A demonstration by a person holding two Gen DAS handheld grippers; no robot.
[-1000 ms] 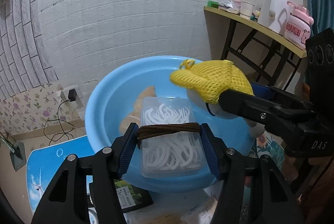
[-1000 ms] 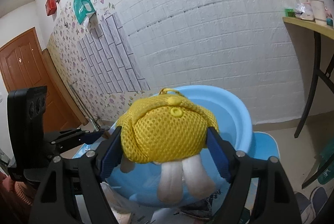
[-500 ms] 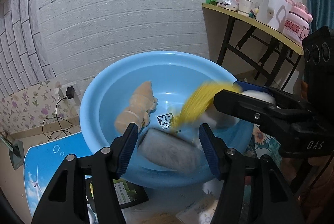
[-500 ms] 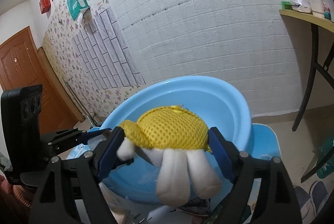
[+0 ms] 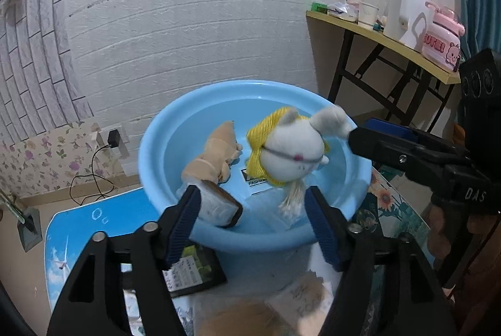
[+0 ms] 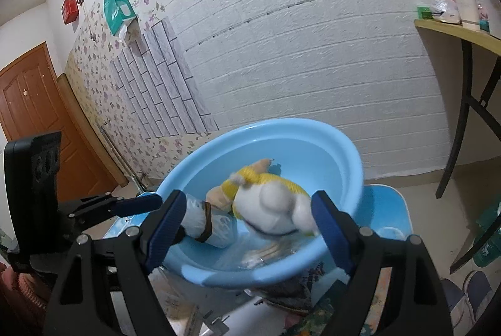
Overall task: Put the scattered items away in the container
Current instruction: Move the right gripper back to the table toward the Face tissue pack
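Three things already in the blue basin [image 5: 156, 148]: white bunny toy in yellow net [image 5: 291, 152], tan plush toy [image 5: 216, 154], clear box with brown band [image 5: 219, 204]. Bunny lying sideways, ears toward right claw [image 6: 247, 229]. Left claw [image 5: 253, 226] opening, holding nothing. Right claw wide, empty too. Still on the bench: black packet [image 5: 194, 273].

A white kettle [image 5: 407, 13], a pink lunch box [image 5: 441, 43] and paper cups [image 5: 368, 13] stand along the side table [image 5: 375, 33]. A black charger [image 5: 113, 138] hangs on the wall. A brown door [image 6: 28, 104] stands closed.
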